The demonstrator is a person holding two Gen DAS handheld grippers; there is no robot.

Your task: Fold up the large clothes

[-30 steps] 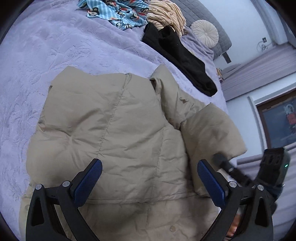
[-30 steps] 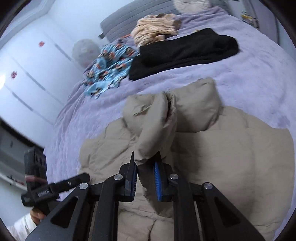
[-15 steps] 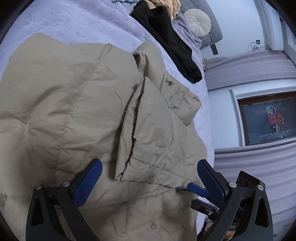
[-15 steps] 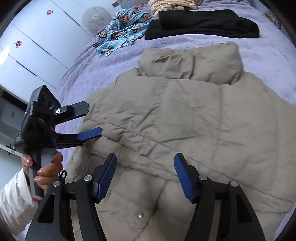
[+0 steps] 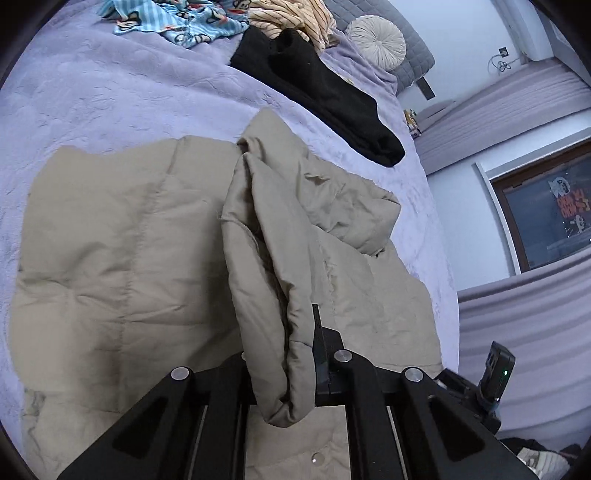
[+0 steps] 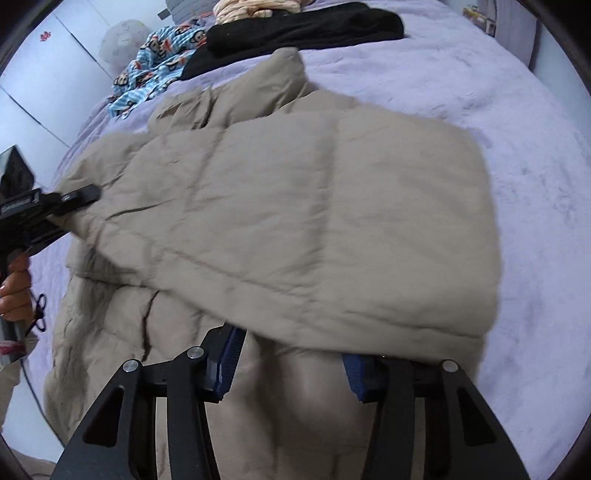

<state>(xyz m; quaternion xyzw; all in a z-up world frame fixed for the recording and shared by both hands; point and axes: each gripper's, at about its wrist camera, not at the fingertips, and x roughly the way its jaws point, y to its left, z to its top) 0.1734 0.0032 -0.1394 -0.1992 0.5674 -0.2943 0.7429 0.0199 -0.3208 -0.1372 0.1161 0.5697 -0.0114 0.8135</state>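
Note:
A beige puffer jacket (image 5: pixel 122 266) lies spread on the lilac bed; it fills the right wrist view (image 6: pixel 314 221) too. My left gripper (image 5: pixel 284 354) is shut on a sleeve of the jacket (image 5: pixel 273 280) and holds the fold lifted above the jacket's body. The left gripper also shows at the left edge of the right wrist view (image 6: pixel 79 194), at the jacket's edge. My right gripper (image 6: pixel 288 365) is open, its blue pads partly under a folded jacket flap, gripping nothing. The right gripper's body shows low at the right in the left wrist view (image 5: pixel 495 376).
A black garment (image 5: pixel 325 92), a blue monkey-print cloth (image 5: pixel 177 18) and a striped cream garment (image 5: pixel 291 14) lie at the bed's far end by a round cushion (image 5: pixel 376 40). The bed's right edge drops toward a wall with a dark window (image 5: pixel 550 206).
My left gripper has shut on the jacket sleeve and lifted it. My right gripper, shut on the sleeve one second ago, has let go and sits low at the jacket's near edge.

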